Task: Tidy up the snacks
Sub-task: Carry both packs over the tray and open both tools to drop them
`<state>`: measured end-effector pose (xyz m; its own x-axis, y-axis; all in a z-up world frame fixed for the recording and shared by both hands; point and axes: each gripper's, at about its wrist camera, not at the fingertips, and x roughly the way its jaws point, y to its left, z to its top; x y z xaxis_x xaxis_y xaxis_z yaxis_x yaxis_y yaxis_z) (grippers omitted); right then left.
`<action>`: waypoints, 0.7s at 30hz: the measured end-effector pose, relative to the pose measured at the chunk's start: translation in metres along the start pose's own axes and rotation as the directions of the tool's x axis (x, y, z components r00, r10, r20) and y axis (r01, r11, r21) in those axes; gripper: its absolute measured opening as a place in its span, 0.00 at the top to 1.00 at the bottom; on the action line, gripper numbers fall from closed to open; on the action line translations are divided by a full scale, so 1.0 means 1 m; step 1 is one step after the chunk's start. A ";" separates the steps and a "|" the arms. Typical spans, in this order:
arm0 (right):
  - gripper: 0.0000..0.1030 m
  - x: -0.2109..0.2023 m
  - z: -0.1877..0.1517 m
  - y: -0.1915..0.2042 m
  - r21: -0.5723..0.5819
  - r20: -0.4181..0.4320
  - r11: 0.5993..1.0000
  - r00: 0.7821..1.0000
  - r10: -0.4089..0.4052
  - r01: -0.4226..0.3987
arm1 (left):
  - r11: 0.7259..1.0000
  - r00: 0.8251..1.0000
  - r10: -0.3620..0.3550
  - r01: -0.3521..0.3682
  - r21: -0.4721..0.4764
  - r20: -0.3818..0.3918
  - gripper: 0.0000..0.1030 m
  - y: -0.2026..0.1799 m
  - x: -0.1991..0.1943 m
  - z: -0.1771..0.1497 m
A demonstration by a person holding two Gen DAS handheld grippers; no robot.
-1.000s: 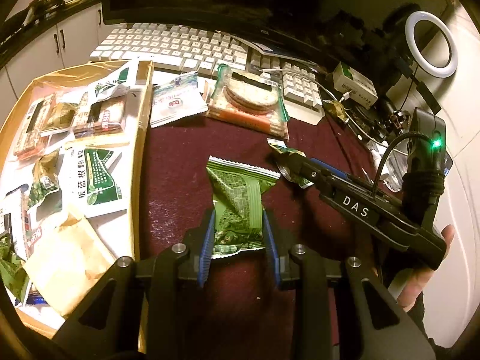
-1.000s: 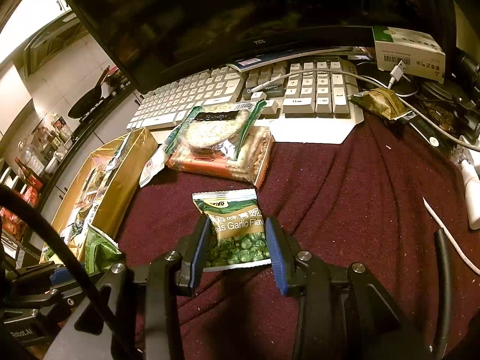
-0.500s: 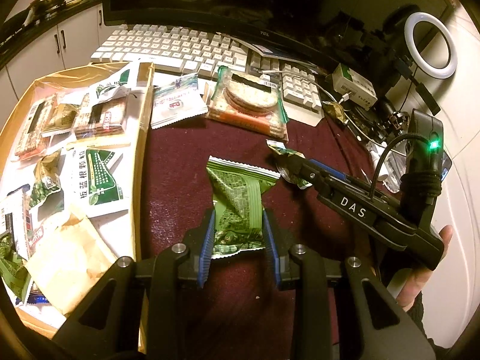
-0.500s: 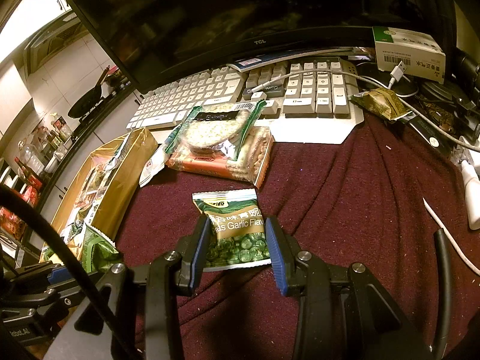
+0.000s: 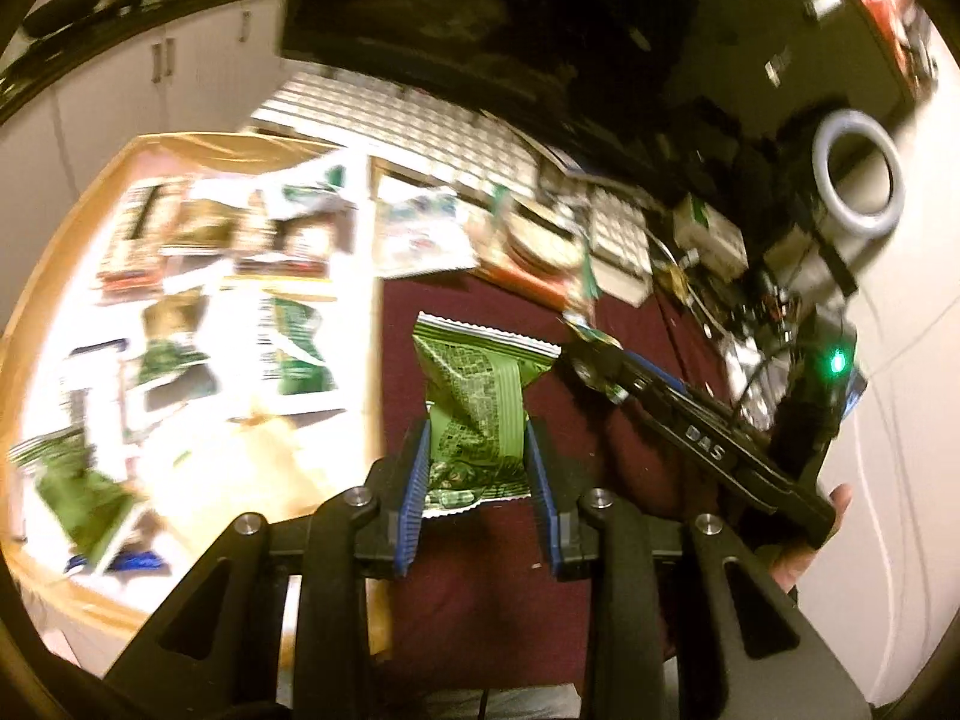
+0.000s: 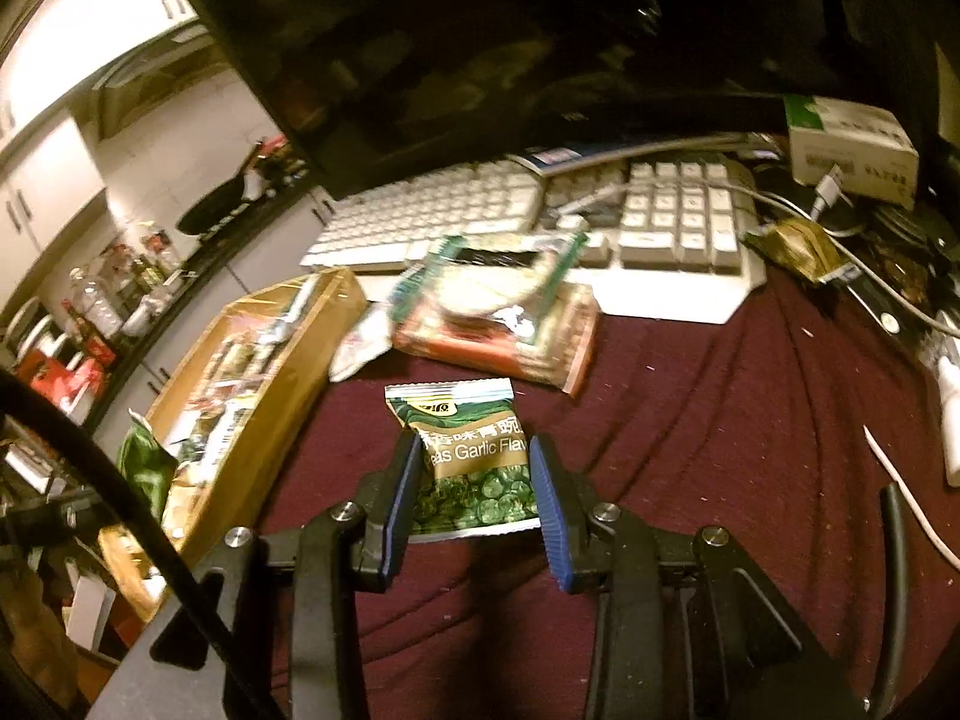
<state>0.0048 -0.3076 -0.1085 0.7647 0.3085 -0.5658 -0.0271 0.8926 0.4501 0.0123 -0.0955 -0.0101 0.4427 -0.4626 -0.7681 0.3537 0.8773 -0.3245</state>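
My left gripper (image 5: pixel 477 468) is shut on a green snack packet (image 5: pixel 480 384) and holds it above the dark red cloth, beside the yellow-rimmed tray (image 5: pixel 72 594) of snacks on the left. My right gripper (image 6: pixel 474 492) is shut on a garlic green-pea packet (image 6: pixel 465 453) above the cloth. The right gripper also shows in the left wrist view (image 5: pixel 591 354), to the right of the green packet. The tray also shows in the right wrist view (image 6: pixel 264 438) at left.
A stack of rice-cracker packs (image 6: pixel 504 324) lies by a white keyboard (image 6: pixel 540 216). A small white packet (image 5: pixel 420 234) lies by the tray's far corner. A monitor, a white box (image 6: pixel 849 150), cables and a ring light (image 5: pixel 855 180) crowd the back and right.
Both grippers have lifted and moved with their packets held; the views are blurred and now look down on the tray from higher. The grips are unchanged.
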 end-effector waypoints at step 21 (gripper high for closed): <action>0.65 0.075 0.028 0.162 -0.119 -0.215 0.958 0.949 0.230 -0.259 | 0.951 0.992 0.098 -0.069 -0.302 0.083 0.68 0.149 -0.034 0.029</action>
<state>0.0754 -0.1493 -0.0591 0.5808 0.5690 -0.5821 -0.3009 0.8145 0.4960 0.0738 0.0469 -0.0168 0.5416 -0.3837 -0.7479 0.0573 0.9045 -0.4225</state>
